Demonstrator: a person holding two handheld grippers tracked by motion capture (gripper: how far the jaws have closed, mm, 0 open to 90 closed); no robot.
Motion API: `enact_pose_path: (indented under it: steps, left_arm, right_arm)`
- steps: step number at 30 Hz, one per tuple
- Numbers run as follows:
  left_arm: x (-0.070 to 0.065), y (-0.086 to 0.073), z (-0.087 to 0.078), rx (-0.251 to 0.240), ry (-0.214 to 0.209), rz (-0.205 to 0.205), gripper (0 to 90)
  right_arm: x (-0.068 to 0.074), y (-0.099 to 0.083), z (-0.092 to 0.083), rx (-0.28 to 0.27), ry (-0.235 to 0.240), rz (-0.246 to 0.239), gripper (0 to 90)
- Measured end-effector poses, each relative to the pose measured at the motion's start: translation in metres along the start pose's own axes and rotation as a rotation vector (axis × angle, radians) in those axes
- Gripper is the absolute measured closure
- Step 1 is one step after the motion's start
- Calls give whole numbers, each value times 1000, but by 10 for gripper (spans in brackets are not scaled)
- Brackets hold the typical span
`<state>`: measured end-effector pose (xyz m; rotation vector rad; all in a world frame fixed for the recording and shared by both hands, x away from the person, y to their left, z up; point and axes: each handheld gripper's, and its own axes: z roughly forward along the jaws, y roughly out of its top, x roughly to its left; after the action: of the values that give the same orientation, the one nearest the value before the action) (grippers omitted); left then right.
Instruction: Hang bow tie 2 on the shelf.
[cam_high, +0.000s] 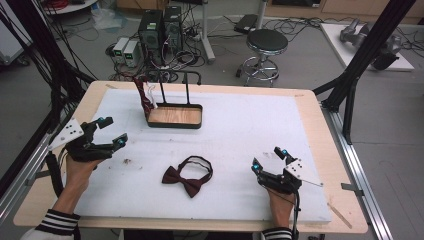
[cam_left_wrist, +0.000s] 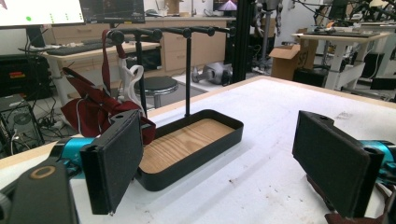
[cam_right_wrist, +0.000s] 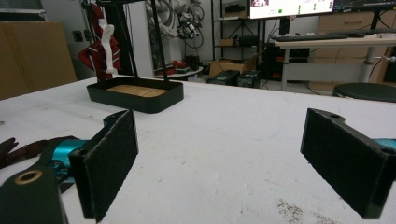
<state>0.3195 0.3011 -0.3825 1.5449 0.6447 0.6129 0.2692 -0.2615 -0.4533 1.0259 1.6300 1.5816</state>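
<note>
Both grippers, left (cam_high: 111, 131) and right (cam_high: 270, 158), jaws apart, empty, flanked bow tie (cam_high: 188, 176); likely bound for far rack (cam_high: 176, 95).

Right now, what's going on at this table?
A person holds a claw in each hand over a white mat. The left claw and right claw are both open and hold nothing. A dark red bow tie lies flat between them. Behind stands a rack with another tie hanging from it.
</note>
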Motion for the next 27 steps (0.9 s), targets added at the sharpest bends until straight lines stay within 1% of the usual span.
enact_pose_path:
  steps: [8,9,10,12,13,14,15,16,17,18,20,21,22,24,27]
  left_arm:
    - [-4,2,1,6,-19,12,167]
    - [-6,3,2,15,-38,15,167]
    - [-6,3,2,15,-38,15,167]
    - [-7,4,4,17,-63,10,157]
    - [-9,5,5,24,-76,13,155]
    - [-9,5,5,24,-76,13,154]
    - [-11,7,6,34,-96,25,154]
    - [-11,7,6,34,-96,25,154]
    - [-13,9,8,40,-115,39,154]
    - [-13,9,8,40,-115,39,154]
    - [-15,11,10,43,-130,51,154]
    - [-17,13,12,47,-152,61,153]
    - [-17,13,12,47,-152,61,148]
    - [-17,14,14,45,-181,53,146]
    - [-19,17,16,69,-203,70,140]
  right_arm:
    - [1,0,0,3,0,3,103]
    - [1,0,0,3,0,1,103]
    - [1,0,0,3,0,1,103]
    - [0,0,0,1,0,-1,103]
    - [0,0,0,2,0,2,103]
    - [0,0,0,0,0,-1,103]
    - [0,0,0,1,1,0,103]
    - [0,0,0,1,1,0,103]
    - [0,0,0,3,1,3,103]
    - [0,0,0,3,1,3,103]
    - [0,0,0,1,1,1,103]
    - [0,0,0,2,1,2,103]
    - [0,0,0,1,1,1,103]
    - [0,0,0,1,1,1,103]
    - [0,0,0,1,3,3,103]
